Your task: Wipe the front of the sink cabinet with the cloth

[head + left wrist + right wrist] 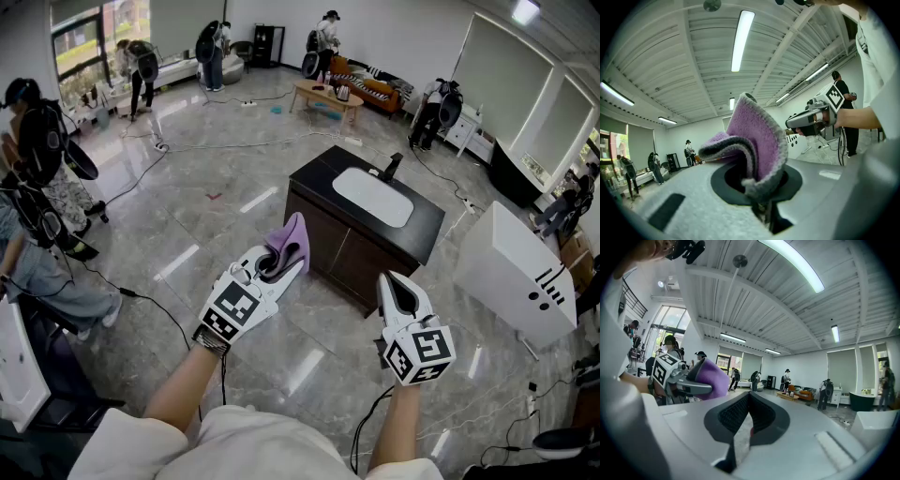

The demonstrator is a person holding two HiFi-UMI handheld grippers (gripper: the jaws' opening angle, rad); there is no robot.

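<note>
My left gripper [275, 266] is shut on a purple cloth [292, 241] with a grey edge, which stands up folded out of the jaws. In the left gripper view the cloth [757, 140] fills the middle, clamped in the gripper [755, 186]. A dark sink cabinet [349, 258] with a white basin [373, 195] and a black faucet [392, 167] stands on the floor ahead, beyond both grippers. My right gripper [399, 292] is held up at the right, shut and holding nothing. In the right gripper view its jaws [749, 397] meet, and the left gripper's cloth [710, 376] shows at the left.
A white box-shaped unit [520, 264] stands right of the cabinet. Cables [150, 305] run across the glossy floor. Several people work around the room's edges, one close at the left [42, 141]. A low table [326, 96] and a sofa [375, 86] are at the back.
</note>
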